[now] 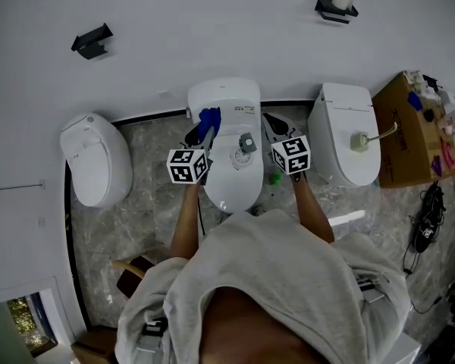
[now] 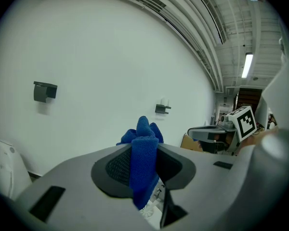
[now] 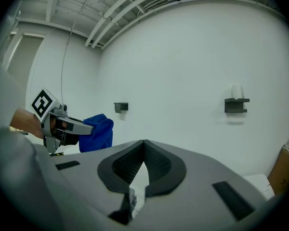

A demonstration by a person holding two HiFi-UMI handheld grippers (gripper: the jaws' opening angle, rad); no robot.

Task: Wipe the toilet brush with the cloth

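My left gripper (image 1: 203,130) is shut on a folded blue cloth (image 1: 209,118), held above the back of the middle white toilet (image 1: 226,184). In the left gripper view the cloth (image 2: 144,160) stands pinched between the jaws of this gripper (image 2: 144,146), with white bristles (image 2: 147,211) showing just below it. A small grey and white object (image 1: 245,146) lies on that toilet's lid. My right gripper (image 1: 271,123) is shut with nothing in it, its pads meeting at the tips (image 3: 144,143). A cream brush with a long handle (image 1: 362,140) lies on the right toilet (image 1: 341,112).
A third toilet (image 1: 95,158) stands at the left. A cardboard box (image 1: 406,139) with small items sits at the far right, with cables (image 1: 427,222) on the floor nearby. Two dark holders (image 1: 92,41) (image 1: 336,7) hang on the wall. A green item (image 1: 274,178) lies between the toilets.
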